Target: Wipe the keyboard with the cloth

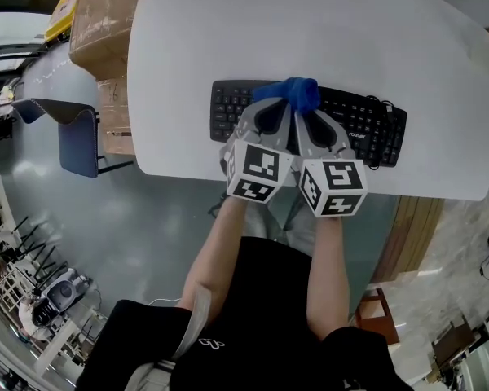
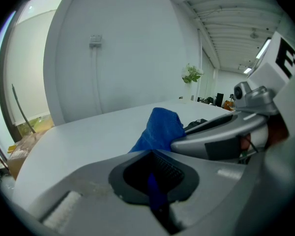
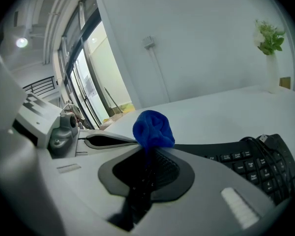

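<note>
A black keyboard [image 1: 367, 120] lies on the white table [image 1: 310, 31] near its front edge. A bunched blue cloth [image 1: 296, 93] sits over the keyboard's middle. Both grippers meet at it side by side. My left gripper [image 1: 270, 112] is shut on the cloth [image 2: 160, 127], with a blue strip showing between its jaws. My right gripper [image 1: 312, 116] is also shut on the cloth [image 3: 152, 129], which bulges past its tips. In the right gripper view the keyboard [image 3: 255, 163] runs off to the right, its cable at the far end.
Cardboard boxes [image 1: 102, 23] stand on the floor left of the table, with a blue chair [image 1: 75, 137] beside them. A potted plant [image 3: 270, 38] stands at the table's far side. The table's front edge [image 1: 310, 184] runs just under the grippers.
</note>
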`<state>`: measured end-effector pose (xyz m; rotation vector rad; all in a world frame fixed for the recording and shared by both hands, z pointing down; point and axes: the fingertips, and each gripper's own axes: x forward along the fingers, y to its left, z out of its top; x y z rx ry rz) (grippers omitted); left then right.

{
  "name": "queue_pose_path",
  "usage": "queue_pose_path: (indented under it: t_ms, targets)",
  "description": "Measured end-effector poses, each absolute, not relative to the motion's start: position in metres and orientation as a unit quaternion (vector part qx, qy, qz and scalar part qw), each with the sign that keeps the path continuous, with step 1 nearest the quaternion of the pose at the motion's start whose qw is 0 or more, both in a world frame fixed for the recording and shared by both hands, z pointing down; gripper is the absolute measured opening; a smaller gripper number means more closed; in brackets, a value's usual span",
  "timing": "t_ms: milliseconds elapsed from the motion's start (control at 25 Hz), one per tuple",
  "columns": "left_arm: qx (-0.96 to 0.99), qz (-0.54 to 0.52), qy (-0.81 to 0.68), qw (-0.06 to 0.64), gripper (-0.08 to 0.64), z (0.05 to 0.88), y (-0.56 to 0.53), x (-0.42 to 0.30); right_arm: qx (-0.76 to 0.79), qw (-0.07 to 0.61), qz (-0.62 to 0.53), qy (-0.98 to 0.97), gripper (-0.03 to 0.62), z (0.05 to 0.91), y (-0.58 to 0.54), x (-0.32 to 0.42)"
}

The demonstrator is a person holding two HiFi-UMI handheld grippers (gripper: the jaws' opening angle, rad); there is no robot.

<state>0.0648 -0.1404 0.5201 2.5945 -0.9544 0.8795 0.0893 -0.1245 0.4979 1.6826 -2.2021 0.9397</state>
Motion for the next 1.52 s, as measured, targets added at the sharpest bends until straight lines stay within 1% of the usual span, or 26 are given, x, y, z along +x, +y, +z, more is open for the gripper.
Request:
queue_pose_path:
  t_ms: [680,1520]
  targets:
    - [0.899,0.314,-0.286,0.108,-0.002,0.524,-0.123,0.125,0.606,0.093,0.329,-0.718,0.041,0.501,-0.107,0.148]
    - [0.909,0.324,-0.238,0.110,-0.002,0.524,-0.099,0.199,0.644,0.070,0.340,-0.681,0.040,0.500,-0.082,0.222]
